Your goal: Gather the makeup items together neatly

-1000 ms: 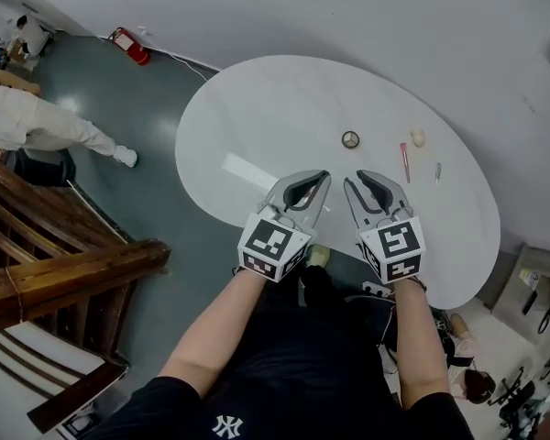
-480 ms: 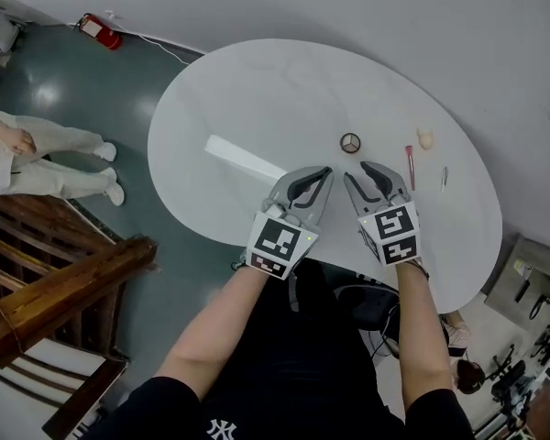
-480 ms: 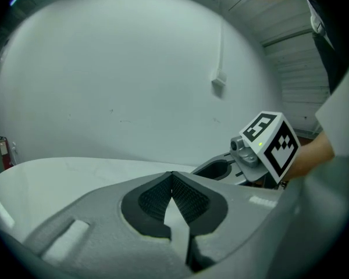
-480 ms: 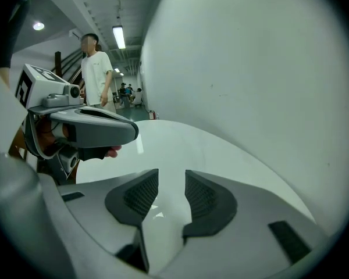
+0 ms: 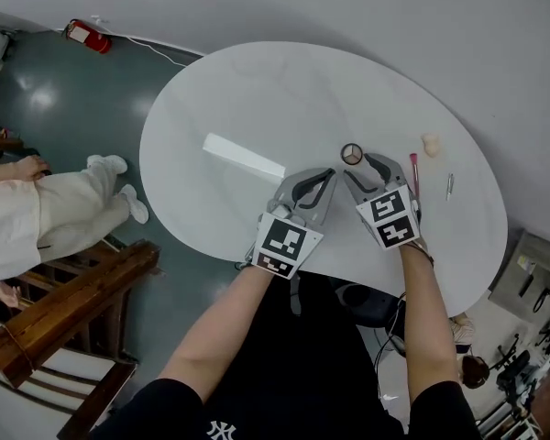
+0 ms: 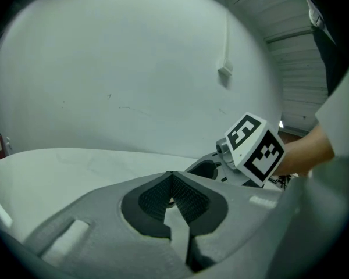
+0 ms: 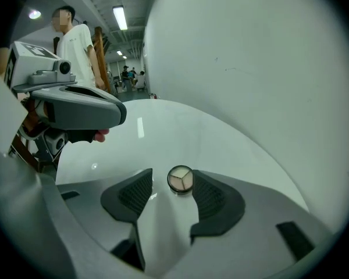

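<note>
A round compact (image 5: 351, 153) with a three-part pan lies on the white oval table (image 5: 257, 90). To its right are a pink tube (image 5: 414, 174), a beige sponge (image 5: 431, 142) and a small silver stick (image 5: 449, 186). My right gripper (image 5: 359, 166) hangs low over the table, tilted down. Its jaws have just been opening and stand open. In the right gripper view the compact (image 7: 180, 179) sits between the tips of the right gripper (image 7: 173, 182), close to the right-hand pad and not pressed. My left gripper (image 5: 326, 174) hovers beside it, empty. In its own view the left gripper (image 6: 172, 179) has its pads meeting.
A person in white (image 5: 37, 218) stands on the dark floor left of the table, beside a wooden railing (image 5: 64, 291). A red extinguisher (image 5: 84, 35) lies by the wall. A lamp's bright reflection (image 5: 243, 157) streaks the tabletop. The grey wall runs behind the table.
Both grippers have sunk and moved forward over the table toward the compact. The right jaws have spread wider. The person on the left has walked closer.
</note>
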The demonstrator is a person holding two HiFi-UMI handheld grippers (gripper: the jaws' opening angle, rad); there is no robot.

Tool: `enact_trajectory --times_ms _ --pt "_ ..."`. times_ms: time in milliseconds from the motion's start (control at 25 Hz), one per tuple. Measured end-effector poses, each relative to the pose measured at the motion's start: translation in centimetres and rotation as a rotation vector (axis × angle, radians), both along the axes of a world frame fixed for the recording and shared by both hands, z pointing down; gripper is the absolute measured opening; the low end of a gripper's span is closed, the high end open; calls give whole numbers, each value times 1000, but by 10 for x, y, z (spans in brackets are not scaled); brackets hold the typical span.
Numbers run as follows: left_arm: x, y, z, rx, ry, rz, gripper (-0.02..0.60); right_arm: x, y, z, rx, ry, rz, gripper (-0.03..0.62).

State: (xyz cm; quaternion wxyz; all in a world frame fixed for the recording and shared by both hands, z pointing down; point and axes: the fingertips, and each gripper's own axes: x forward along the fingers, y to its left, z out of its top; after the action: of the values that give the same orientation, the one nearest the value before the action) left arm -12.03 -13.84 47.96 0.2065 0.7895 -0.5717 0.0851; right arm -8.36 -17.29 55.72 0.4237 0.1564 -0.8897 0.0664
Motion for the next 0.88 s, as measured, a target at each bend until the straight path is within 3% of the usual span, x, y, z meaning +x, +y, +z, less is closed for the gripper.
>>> enact_trajectory --times_ms 400,560,680,880 --pt "-8 -10 23 -38 17 -18 8 -7 -21 41 -52 108 -53 272" --pt "-12 -9 27 -46 19 -26 8 -9 -20 51 -73 133 -57 267" --pt "-16 -7 29 -52 19 -36 8 -11 -19 54 -84 129 -49 221" --pt "-20 0 29 -57 21 -49 8 -12 -15 50 -86 122 -46 219"
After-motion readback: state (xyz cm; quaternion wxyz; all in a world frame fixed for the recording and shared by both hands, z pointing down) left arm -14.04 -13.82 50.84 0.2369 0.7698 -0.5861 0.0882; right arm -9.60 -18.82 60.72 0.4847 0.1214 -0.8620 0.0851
